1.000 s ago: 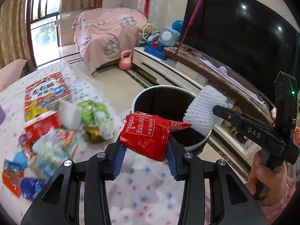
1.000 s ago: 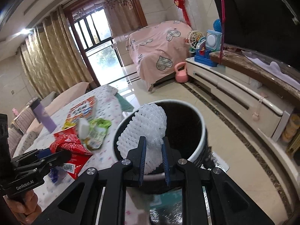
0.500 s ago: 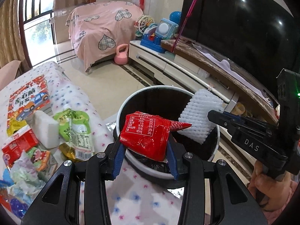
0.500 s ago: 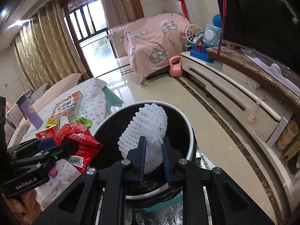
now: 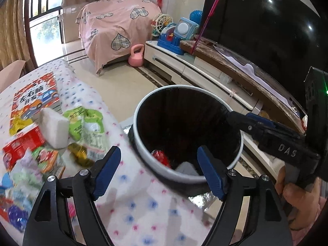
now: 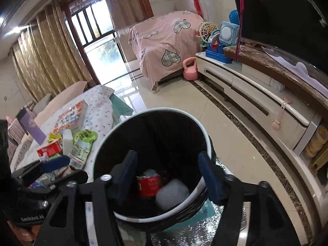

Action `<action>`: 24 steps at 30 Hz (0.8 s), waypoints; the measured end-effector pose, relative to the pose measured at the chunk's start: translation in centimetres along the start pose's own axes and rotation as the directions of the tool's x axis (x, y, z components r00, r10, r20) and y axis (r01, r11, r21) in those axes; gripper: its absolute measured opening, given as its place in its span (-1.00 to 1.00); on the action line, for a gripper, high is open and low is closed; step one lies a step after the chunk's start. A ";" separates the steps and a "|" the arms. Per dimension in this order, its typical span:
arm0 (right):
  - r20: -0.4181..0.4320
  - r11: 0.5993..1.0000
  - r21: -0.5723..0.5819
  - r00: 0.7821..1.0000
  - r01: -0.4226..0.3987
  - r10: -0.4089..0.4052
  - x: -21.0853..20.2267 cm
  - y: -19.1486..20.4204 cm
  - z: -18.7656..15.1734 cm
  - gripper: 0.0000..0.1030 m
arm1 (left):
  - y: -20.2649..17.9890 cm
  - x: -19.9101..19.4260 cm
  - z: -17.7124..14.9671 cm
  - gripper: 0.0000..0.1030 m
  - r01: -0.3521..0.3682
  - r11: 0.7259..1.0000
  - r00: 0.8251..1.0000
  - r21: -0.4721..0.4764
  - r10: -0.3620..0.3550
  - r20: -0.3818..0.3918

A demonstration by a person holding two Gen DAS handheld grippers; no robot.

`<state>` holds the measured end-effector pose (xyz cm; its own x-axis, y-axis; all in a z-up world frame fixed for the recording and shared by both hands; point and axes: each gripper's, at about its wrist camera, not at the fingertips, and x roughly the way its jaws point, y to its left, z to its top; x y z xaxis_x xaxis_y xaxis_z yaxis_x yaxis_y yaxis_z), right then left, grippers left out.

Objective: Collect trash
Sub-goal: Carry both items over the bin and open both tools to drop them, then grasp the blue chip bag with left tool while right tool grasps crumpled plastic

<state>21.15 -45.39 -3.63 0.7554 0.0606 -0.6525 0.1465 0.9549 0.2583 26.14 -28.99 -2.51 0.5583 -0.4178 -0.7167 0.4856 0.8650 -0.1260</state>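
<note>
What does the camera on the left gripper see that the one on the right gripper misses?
Only the left view: a hand gripping the right gripper's handle. Only the right view: a purple card standing on the dotted cloth. Both: the black-lined round bin, with a red snack wrapper and white foam net inside, under the open left gripper and right gripper.

We see a table under a white cloth dotted pink and blue. On it lie a red picture book, a white foam block, a green snack bag, a gold wrapper, a red carton and a blurred heap of other wrappers. Just beside the table's edge, a black trash bin with a white rim stands on the pale tiled floor.
</note>
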 end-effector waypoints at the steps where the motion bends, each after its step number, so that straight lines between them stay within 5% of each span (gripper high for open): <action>1: 0.006 1.000 0.004 1.000 -0.007 0.007 -0.3 0.1 -0.1 0.45 | 0.2 -0.6 -0.5 0.56 -0.002 1.000 1.000 -0.006 0.002 0.005; 4: 0.030 0.999 0.025 0.999 -0.033 0.032 -1.4 0.8 -0.7 0.79 | 1.0 -2.2 -1.9 0.57 0.004 1.000 1.000 -0.029 -0.004 0.018; 24: 0.028 0.978 -0.006 0.977 -0.209 0.209 -3.6 11.7 -7.5 0.92 | 11.5 -11.5 -11.0 0.59 -0.107 0.965 0.989 -0.240 0.128 0.073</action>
<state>15.39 -32.26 -3.58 0.7871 0.2510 -0.5635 -0.0187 0.9228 0.3848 17.95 -11.16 -3.29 0.6634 -0.3231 -0.6750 0.2474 0.9460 -0.2096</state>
